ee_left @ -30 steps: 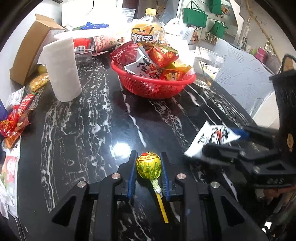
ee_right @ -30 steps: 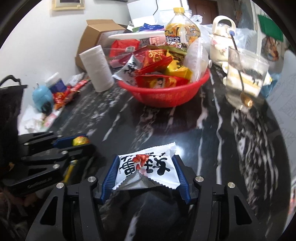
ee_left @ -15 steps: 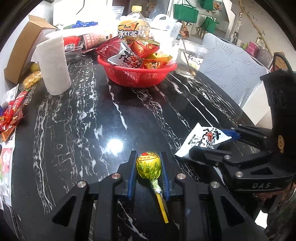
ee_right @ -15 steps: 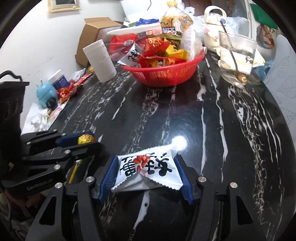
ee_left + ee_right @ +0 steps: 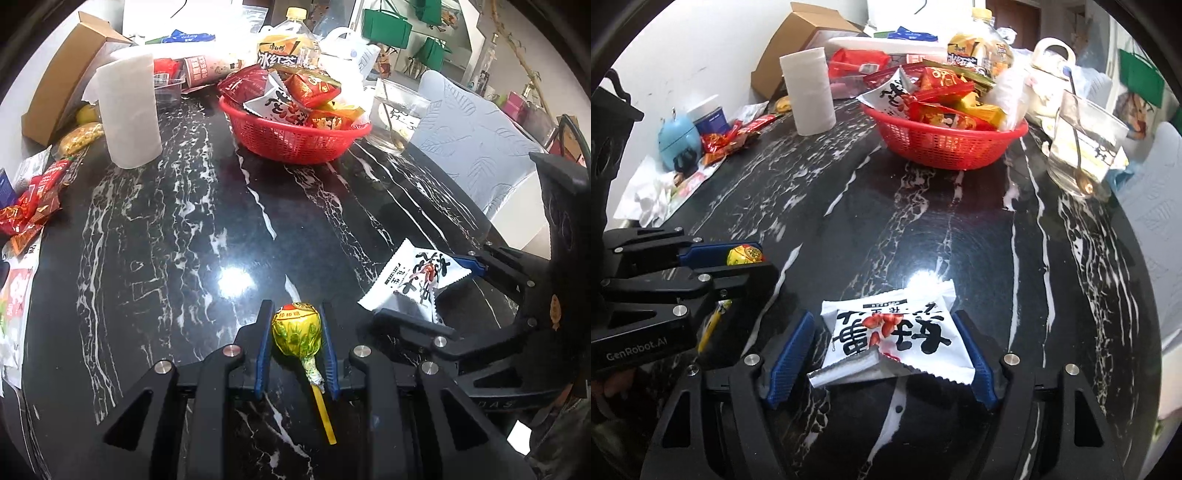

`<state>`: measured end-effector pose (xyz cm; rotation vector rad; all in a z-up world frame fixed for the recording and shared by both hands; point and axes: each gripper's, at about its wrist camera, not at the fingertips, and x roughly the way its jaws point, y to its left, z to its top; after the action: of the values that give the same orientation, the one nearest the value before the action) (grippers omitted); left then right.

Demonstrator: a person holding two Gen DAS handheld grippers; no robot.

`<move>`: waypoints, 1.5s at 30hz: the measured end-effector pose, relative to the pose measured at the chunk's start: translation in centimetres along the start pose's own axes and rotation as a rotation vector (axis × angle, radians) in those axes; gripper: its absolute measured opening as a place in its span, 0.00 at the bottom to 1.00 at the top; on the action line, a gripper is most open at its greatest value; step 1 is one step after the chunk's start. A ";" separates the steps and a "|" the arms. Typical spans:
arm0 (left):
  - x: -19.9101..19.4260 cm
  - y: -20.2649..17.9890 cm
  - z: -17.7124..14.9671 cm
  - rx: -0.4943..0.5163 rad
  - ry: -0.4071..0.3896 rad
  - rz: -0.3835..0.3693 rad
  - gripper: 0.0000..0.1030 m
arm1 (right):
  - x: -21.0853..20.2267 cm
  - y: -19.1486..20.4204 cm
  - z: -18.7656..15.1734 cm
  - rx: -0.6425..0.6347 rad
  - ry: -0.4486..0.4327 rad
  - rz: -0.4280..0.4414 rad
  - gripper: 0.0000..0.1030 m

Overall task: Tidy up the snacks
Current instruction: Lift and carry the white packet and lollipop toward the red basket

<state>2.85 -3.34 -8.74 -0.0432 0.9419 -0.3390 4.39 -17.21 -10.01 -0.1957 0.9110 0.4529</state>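
Yellow lolly (image 5: 295, 330) clamped in left hand-held gripper (image 5: 295, 343); right hand-held gripper (image 5: 881, 356) opening round packet (image 5: 892, 343). Re-grip, carry both to basket (image 5: 295, 142).

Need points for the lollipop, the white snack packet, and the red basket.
lollipop (image 5: 295, 330): left wrist view, on its yellow-green wrapped head.
white snack packet (image 5: 892, 338): right wrist view, on the printed front, mid-packet.
red basket (image 5: 942, 146): right wrist view, on the outer mesh wall below the rim.

Black counter (image 5: 184, 240) veined with white; red mesh basket (image 5: 295, 142); yellow-green lollipop (image 5: 297, 330) wrapper; white snack packet (image 5: 894, 338) with black characters; white paper roll (image 5: 127, 110).
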 end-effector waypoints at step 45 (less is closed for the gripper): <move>-5.9 0.9 12.7 0.042 -0.275 0.015 0.23 | -7.9 -3.1 8.1 0.053 -0.252 -0.033 0.57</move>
<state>10.10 -2.09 3.25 -0.0429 0.6619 -0.3299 7.45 -19.40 1.05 -0.1025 0.6709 0.4116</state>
